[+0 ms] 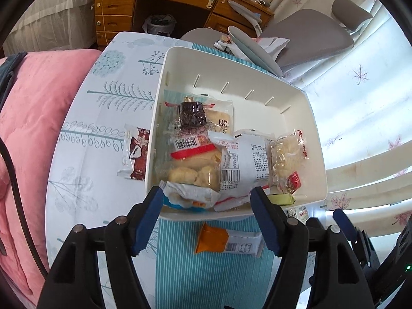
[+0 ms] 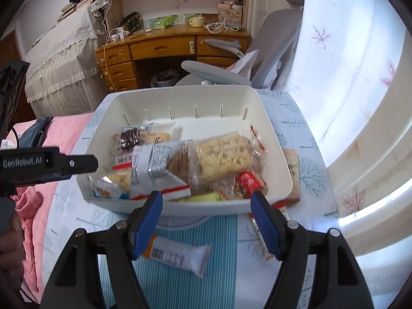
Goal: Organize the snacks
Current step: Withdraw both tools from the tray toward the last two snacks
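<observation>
Nearest the left wrist camera, the left hand-held gripper [image 1: 207, 203] stood released, its blue fingers spread wide and grasping nothing, hovering just above the near rim of the white bin [image 1: 319, 144]. Below it, on the striped cloth of the desk [image 1: 180, 270], lay an orange-and-white snack bar [image 1: 226, 240]. Only this view showed the brown-and-white packet [image 1: 135, 153] lying outside the bin against its left wall, and a corner of the right hand-held gripper [image 1: 345, 221] at the lower right edge.

The right wrist camera saw the right hand-held gripper [image 2: 207, 203] likewise released and empty, level with the bin's [image 2: 280, 139] near rim, the same snack bar [image 2: 180, 256] partly hidden behind its left finger. Only here did packets outside the bin's right wall show: a tan packet [image 2: 293, 172] against it and a red-and-white wrapper [image 2: 262, 234] near the right finger. The left hand-held gripper [image 2: 82, 164] reached in sideways from the left, beside the bin, its state impossible to tell from this angle.

Inside the bin, the snacks were heaped toward the near end, a puffed rice cake [image 2: 224, 158] lying on top. Beyond stood a grey chair [image 2: 273, 59].
</observation>
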A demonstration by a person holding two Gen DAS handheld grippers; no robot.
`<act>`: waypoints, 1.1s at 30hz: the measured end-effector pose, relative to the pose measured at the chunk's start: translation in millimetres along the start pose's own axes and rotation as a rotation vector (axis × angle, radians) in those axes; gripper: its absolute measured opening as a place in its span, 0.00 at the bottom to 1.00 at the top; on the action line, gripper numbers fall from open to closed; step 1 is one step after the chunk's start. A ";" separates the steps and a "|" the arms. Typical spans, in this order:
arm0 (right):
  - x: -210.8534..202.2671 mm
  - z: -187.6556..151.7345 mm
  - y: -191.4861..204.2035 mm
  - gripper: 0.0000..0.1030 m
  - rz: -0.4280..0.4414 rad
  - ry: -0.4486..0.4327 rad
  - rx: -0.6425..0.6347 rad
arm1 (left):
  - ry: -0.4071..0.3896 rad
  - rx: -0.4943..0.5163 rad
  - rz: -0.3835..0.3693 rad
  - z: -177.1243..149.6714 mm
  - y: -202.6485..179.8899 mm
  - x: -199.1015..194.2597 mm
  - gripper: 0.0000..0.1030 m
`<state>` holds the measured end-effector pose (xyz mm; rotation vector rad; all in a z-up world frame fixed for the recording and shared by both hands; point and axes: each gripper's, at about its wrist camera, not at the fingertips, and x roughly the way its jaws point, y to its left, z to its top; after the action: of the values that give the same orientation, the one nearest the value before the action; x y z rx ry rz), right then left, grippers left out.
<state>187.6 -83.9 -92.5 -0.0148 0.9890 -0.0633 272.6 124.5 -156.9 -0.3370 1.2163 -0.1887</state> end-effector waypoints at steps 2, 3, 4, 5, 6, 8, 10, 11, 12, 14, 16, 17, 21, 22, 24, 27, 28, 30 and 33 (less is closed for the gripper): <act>-1.9 -3.5 -3.0 0.69 0.003 0.002 0.004 | -0.002 -0.006 0.004 -3.6 -2.3 -1.5 0.67; -2.6 -5.2 -5.3 0.69 0.009 0.003 0.007 | -0.003 -0.008 0.007 -5.3 -3.9 -2.5 0.67; -2.5 -6.8 -7.5 0.69 0.016 0.005 0.010 | -0.003 -0.011 0.014 -8.0 -6.5 -3.9 0.67; -2.4 -8.5 -10.2 0.69 0.024 0.009 0.013 | -0.004 -0.013 0.018 -9.9 -8.1 -4.9 0.67; -2.3 -10.2 -13.3 0.69 0.034 0.015 0.016 | -0.007 -0.016 0.026 -12.5 -10.4 -6.3 0.67; -1.5 -12.8 -18.7 0.69 0.059 0.029 0.023 | -0.009 -0.028 0.051 -19.7 -15.5 -8.7 0.68; -1.3 -15.7 -24.6 0.69 0.092 0.044 0.029 | -0.009 -0.047 0.071 -26.6 -19.9 -10.4 0.70; -1.6 -17.6 -27.9 0.69 0.109 0.052 0.026 | -0.010 -0.063 0.080 -31.3 -22.3 -11.1 0.70; -2.1 -19.0 -30.8 0.69 0.122 0.055 0.019 | -0.010 -0.075 0.086 -34.5 -24.0 -11.2 0.70; -3.8 -22.0 -37.7 0.70 0.142 0.060 -0.003 | -0.009 -0.105 0.103 -43.6 -29.8 -11.2 0.70; -4.4 -24.5 -44.8 0.70 0.161 0.065 -0.025 | -0.013 -0.131 0.117 -51.8 -35.8 -11.3 0.70; -4.7 -25.4 -47.8 0.70 0.168 0.068 -0.036 | -0.016 -0.146 0.124 -56.5 -38.7 -11.2 0.70; -3.1 -31.3 -64.0 0.70 0.191 0.084 -0.065 | -0.011 -0.193 0.156 -73.9 -49.1 -7.7 0.71; -2.4 -32.6 -67.5 0.70 0.194 0.090 -0.068 | -0.004 -0.207 0.169 -78.7 -52.0 -5.1 0.71; 0.4 -34.3 -75.8 0.70 0.204 0.107 -0.077 | 0.013 -0.239 0.184 -88.4 -55.9 1.6 0.71; 5.5 -38.8 -89.4 0.70 0.215 0.132 -0.087 | 0.041 -0.282 0.194 -100.2 -59.9 11.6 0.71; 6.9 -39.9 -93.2 0.70 0.219 0.139 -0.088 | 0.051 -0.298 0.200 -104.2 -61.2 15.0 0.71; 11.3 -42.1 -101.8 0.70 0.228 0.157 -0.089 | 0.063 -0.325 0.206 -110.2 -63.6 20.8 0.71; 18.3 -45.9 -113.4 0.70 0.231 0.189 -0.088 | 0.086 -0.368 0.217 -117.2 -67.7 31.1 0.72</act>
<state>153.9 -197.5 -128.3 0.0253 1.1761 0.1940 175.6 33.3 -196.4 -0.5158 1.3635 0.2138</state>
